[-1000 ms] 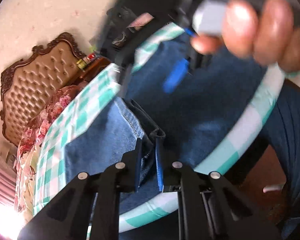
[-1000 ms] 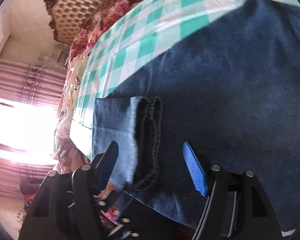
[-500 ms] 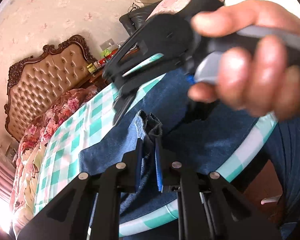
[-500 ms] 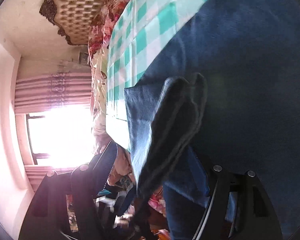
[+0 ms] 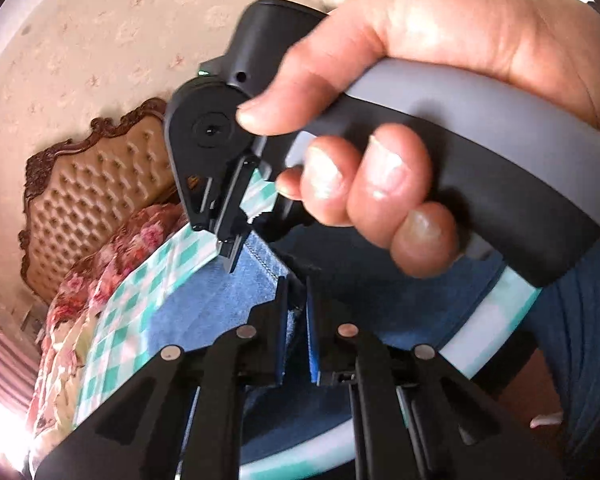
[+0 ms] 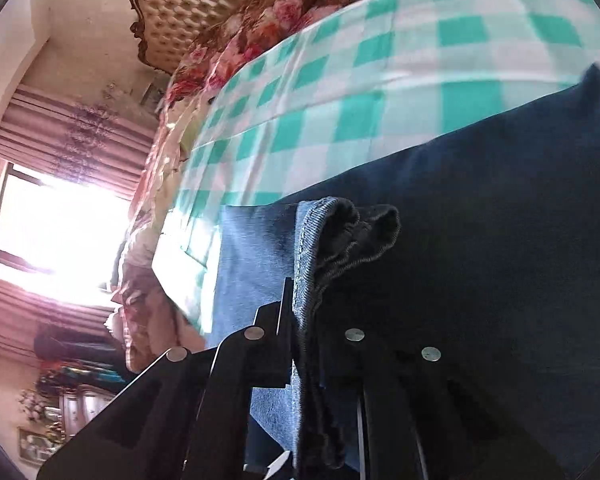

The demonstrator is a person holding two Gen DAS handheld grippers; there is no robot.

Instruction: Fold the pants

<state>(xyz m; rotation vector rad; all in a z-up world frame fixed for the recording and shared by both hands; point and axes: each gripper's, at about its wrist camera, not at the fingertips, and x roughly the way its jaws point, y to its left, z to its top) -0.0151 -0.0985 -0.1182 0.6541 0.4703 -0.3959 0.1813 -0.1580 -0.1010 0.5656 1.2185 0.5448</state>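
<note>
Denim pants (image 6: pixel 480 240) lie spread across the green-and-white checked tablecloth (image 6: pixel 380 80), dark blue over most of it with a paler inner face turned up at the near end. My left gripper (image 5: pixel 296 320) has its jaws clenched on a bunched edge of the pants, the blue pads pressed against the fabric from both sides. My right gripper (image 6: pixel 304 320) is likewise clamped on a thick fold of the hem, which bulges out just beyond the fingertips. Seen from the left wrist, my right hand (image 5: pixel 400 120) wraps the grey handle of that gripper directly above the pants. Beyond the tablecloth sit a floral bedspread (image 6: pixel 268 24) and a tufted headboard (image 5: pixel 100 200); a bright window (image 6: pixel 60 232) with pink curtains (image 6: pixel 72 136) lies past the bed.
</note>
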